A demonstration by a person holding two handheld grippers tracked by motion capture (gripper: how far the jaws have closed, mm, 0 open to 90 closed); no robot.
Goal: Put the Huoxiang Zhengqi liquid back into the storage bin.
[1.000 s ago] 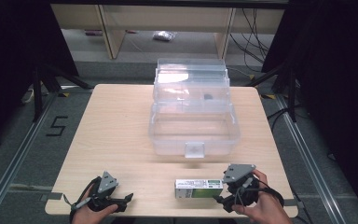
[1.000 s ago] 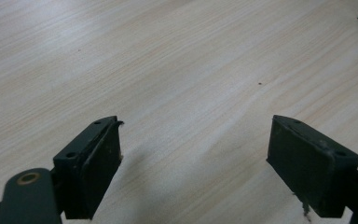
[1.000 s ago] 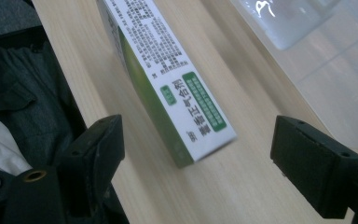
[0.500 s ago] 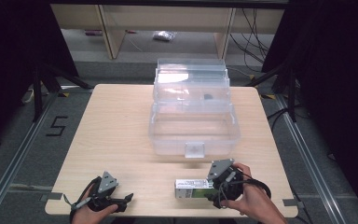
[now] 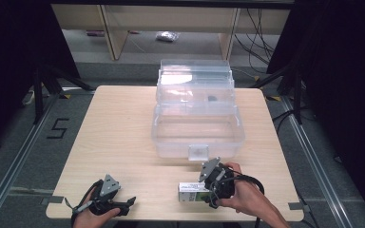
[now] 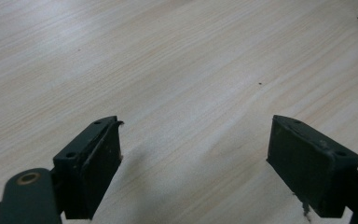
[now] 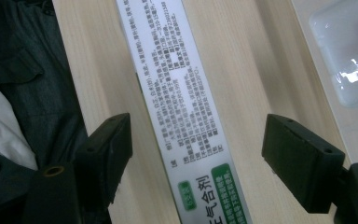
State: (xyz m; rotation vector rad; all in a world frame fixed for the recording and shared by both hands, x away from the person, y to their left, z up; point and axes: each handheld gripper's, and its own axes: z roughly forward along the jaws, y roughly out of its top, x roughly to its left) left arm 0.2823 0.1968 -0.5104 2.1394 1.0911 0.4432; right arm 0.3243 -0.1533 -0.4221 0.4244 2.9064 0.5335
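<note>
High view, left to right: left gripper [image 5: 123, 205] left of the carton [image 5: 194, 192], jaws wide and empty; right gripper [image 5: 210, 192] straddles the carton's right end, jaws just been closing but pads not touching; off-centre closing might skew it; label Chinese, partly legible "气合剂".

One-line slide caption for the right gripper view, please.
Right gripper straddles a white and green printed box lying on the table, jaws closing but not yet touching it.
</note>
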